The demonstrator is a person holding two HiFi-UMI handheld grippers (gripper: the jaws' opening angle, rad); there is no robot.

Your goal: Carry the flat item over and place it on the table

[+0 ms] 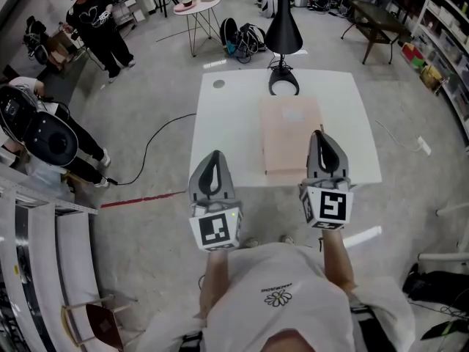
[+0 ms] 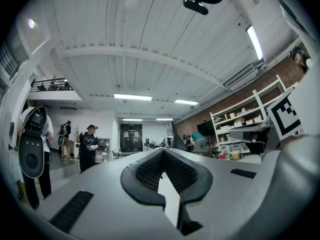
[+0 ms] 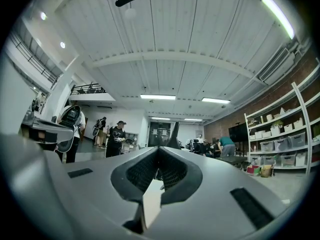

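Surface (image 1: pixel 227 116): white, carrying flat item (image 1: pixel 289 130) laid flat, so we judge placement done.
Left tongs (image 1: pixel 214 154): closed, empty, held clear.
Right tongs (image 1: pixel 319 133): closed over item's edge, seemingly unattached.

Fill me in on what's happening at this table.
A person stands at the white table with a gripper in each hand. The flat pinkish item lies on the table top, close to its near edge. The right gripper shows over the item's near right corner, and the left gripper is off to its side over bare table. Both pairs of jaws are together, with nothing visibly clamped.
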